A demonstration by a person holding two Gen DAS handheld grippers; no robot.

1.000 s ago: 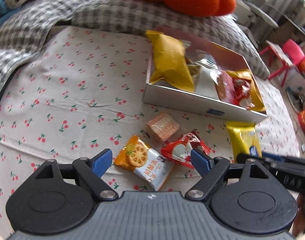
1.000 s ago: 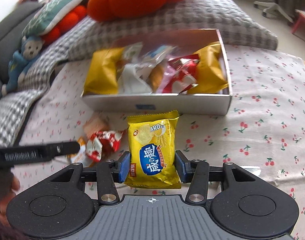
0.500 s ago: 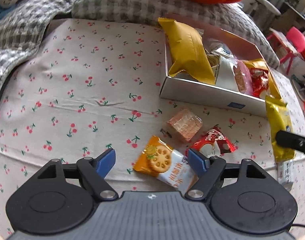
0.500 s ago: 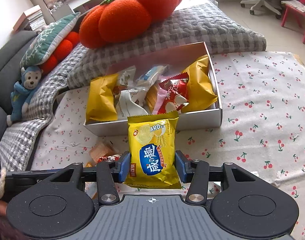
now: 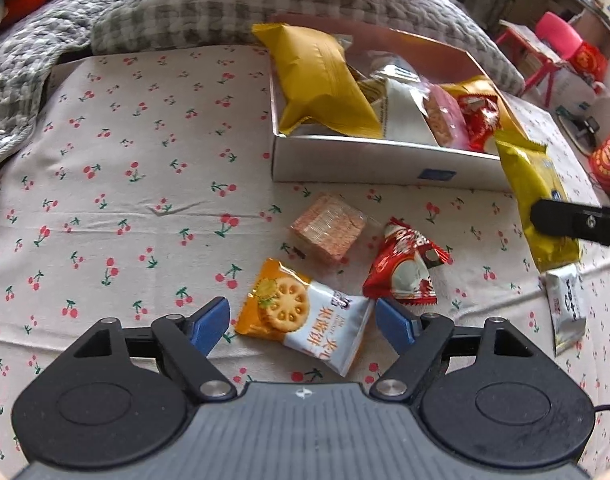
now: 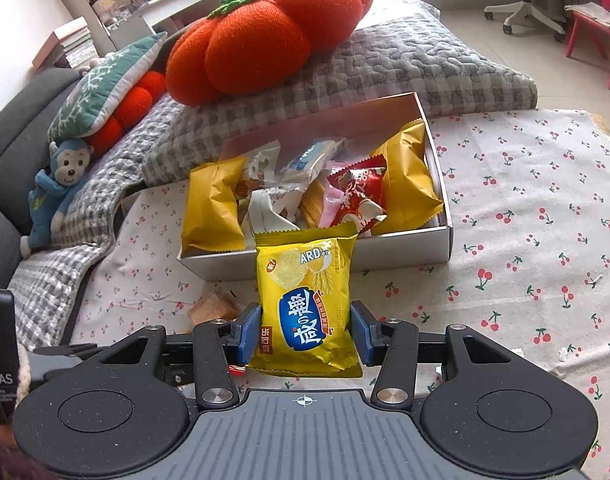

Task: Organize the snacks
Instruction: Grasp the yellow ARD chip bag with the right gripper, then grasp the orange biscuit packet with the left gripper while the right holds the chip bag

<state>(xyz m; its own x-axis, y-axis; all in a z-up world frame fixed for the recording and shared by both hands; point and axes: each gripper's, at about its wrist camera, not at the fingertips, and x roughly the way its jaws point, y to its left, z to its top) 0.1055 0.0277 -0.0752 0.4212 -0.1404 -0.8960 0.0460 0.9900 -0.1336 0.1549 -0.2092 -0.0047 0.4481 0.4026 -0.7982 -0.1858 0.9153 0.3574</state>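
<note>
The right gripper point(image 6: 305, 330) is pinching the yellow chip bag point(image 6: 305, 300) by its lower half, one blue pad on each side edge, so the bag is standing upright at the lower centre of the right wrist view, its top edge overlapping the front wall of the white box point(image 6: 405, 250) behind it. The bag is looking light, puffy and slippery, and its contents probably fragile, so a gentle squeeze across the sides or the crimped seam seems wiser than a hard clamp on the belly. In the left wrist view the same bag point(image 5: 539, 204) is hanging at the right edge, just in front of the box's near right corner point(image 5: 345, 164). The left gripper point(image 5: 303, 320) is hovering with its jaws spread around the orange cracker packet point(image 5: 305, 316), which is lying flat on the cherry-print cloth point(image 5: 125, 200) at lower centre, the red candy wrapper point(image 5: 403, 268) and the pink wafer block point(image 5: 329, 228) lying just above it. That packet looks thin, crinkly and light, best taken across its short width. Compared with a second ago, the chip bag is riding higher and closer to the box, which is sitting lower in the right view now, and the left gripper is framing the cracker packet more squarely.
</note>
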